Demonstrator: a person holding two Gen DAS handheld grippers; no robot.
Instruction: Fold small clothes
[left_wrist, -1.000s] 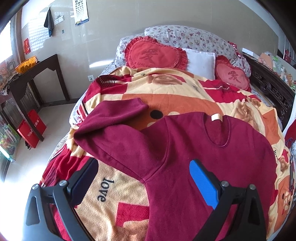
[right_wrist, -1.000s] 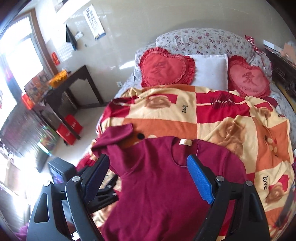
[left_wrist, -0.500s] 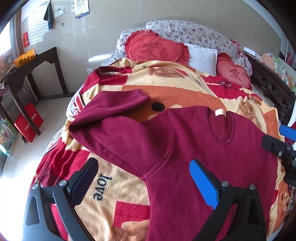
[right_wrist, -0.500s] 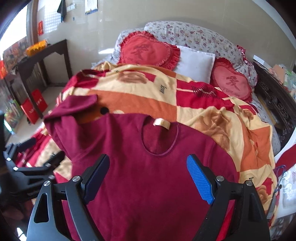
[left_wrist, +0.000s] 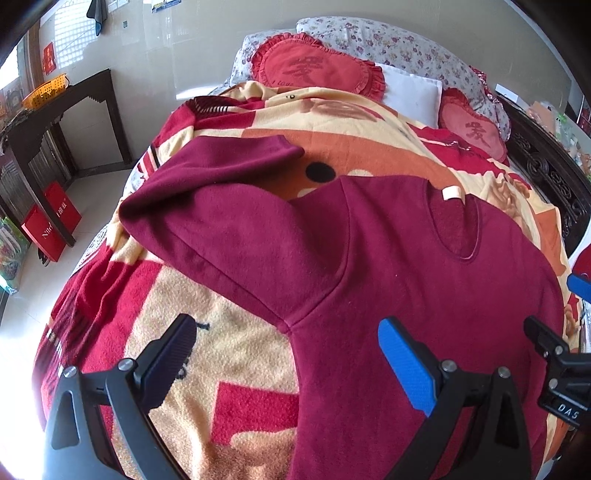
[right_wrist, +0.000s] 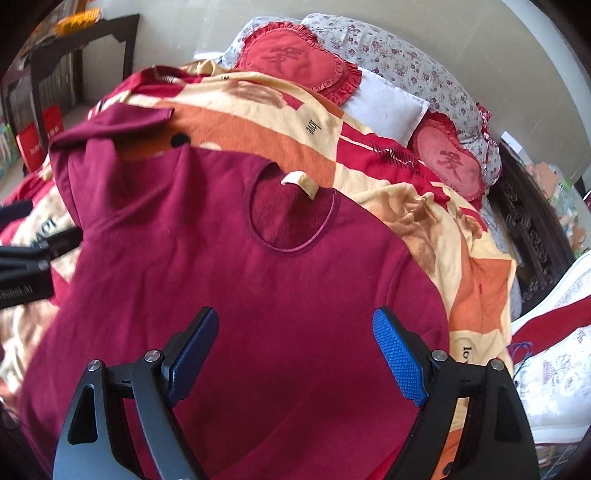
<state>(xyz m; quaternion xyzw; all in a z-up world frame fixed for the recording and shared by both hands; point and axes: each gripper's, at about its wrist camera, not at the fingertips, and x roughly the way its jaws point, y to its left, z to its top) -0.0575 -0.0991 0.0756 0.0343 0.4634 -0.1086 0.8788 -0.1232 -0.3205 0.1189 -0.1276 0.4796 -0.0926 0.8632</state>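
Note:
A dark red long-sleeved top lies flat on the patterned blanket, neck hole away from me, a white label at the collar. Its left sleeve is bent and points toward the pillows. My left gripper is open and empty, hovering over the sleeve's armpit seam. My right gripper is open and empty above the chest of the top. The right gripper also shows at the right edge of the left wrist view. The top's right sleeve is hidden.
Two red heart cushions and a white pillow lie at the bed head. A dark carved bed frame runs along the right. A dark side table and red boxes stand on the floor at left.
Both grippers have moved lower and closer to the top. The right gripper has swung right, over the chest, and now shows in the left wrist view.

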